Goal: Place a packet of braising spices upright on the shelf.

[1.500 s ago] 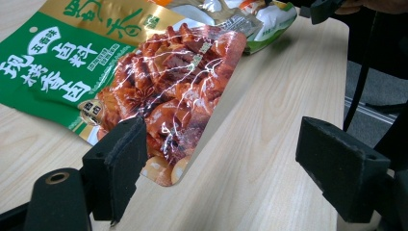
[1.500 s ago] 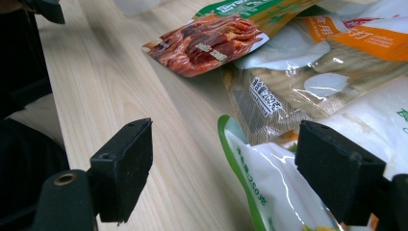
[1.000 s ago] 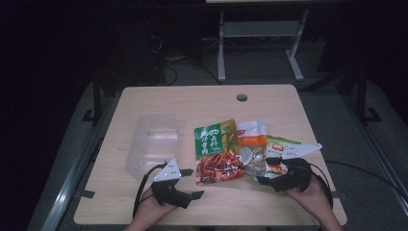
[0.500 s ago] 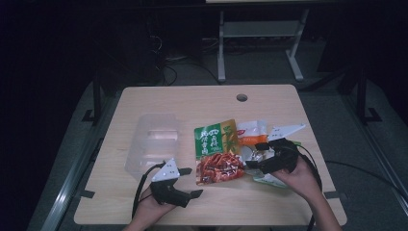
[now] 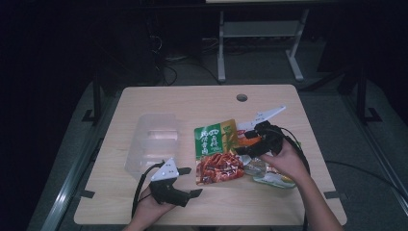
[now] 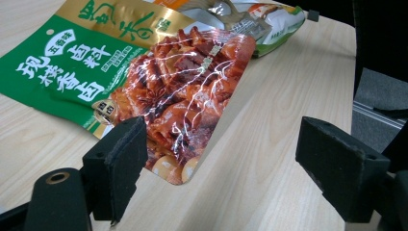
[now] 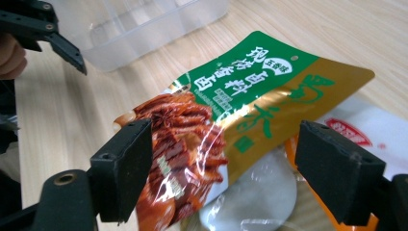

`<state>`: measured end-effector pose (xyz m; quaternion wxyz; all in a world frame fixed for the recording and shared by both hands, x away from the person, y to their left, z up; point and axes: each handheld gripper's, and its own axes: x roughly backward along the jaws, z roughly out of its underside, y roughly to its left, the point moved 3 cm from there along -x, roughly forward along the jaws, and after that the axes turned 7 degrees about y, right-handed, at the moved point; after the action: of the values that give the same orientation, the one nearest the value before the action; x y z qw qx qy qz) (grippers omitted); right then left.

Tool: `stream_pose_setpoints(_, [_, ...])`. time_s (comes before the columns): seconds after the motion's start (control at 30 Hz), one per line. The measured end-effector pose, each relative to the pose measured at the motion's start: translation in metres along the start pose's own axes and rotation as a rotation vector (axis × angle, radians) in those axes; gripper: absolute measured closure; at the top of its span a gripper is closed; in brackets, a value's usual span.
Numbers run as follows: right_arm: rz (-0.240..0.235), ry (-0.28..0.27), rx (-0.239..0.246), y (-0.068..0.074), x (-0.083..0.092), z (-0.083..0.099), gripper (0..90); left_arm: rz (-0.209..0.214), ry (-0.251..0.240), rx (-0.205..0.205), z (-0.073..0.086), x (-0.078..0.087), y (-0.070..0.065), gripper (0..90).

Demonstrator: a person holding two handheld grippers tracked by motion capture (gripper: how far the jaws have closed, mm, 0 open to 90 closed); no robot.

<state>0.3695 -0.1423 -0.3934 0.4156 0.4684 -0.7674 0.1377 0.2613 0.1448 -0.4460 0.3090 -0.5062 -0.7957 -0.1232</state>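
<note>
A green, gold and red snack packet point(image 5: 216, 151) lies flat near the middle of the wooden table point(image 5: 192, 103). My left gripper point(image 5: 191, 181) rests open near the front edge, its jaws pointing at the packet's red lower end point(image 6: 178, 96), a little short of it. My right gripper point(image 5: 241, 143) hovers open at the packet's right side. In the right gripper view the jaws point(image 7: 231, 168) straddle the packet point(image 7: 231, 110) from above without touching it. Nothing is held by either gripper.
A clear plastic container point(image 5: 154, 142) stands left of the packet. Several other packets lie under and beside the right hand: a white and orange one point(image 7: 365, 130), a clear pouch point(image 7: 260, 202) and a green-edged one point(image 5: 276, 180). A cable hole point(image 5: 241, 97) sits at the table's far side.
The right gripper has moved away from the front edge and leftward, from over the right-hand packets to the green and red packet's right side. The left gripper has stayed put.
</note>
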Motion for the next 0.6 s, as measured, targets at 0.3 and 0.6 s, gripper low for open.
stream_pose_setpoints(0.3, [0.0,0.049,-0.024,-0.014,-0.012,-0.021,20.6,0.001,0.006,-0.006,0.0,0.0,0.001,18.3])
stream_pose_setpoints(0.6, [0.004,0.077,-0.068,-0.029,-0.023,-0.029,22.7,0.005,0.001,-0.004,-0.001,-0.001,0.0,18.3])
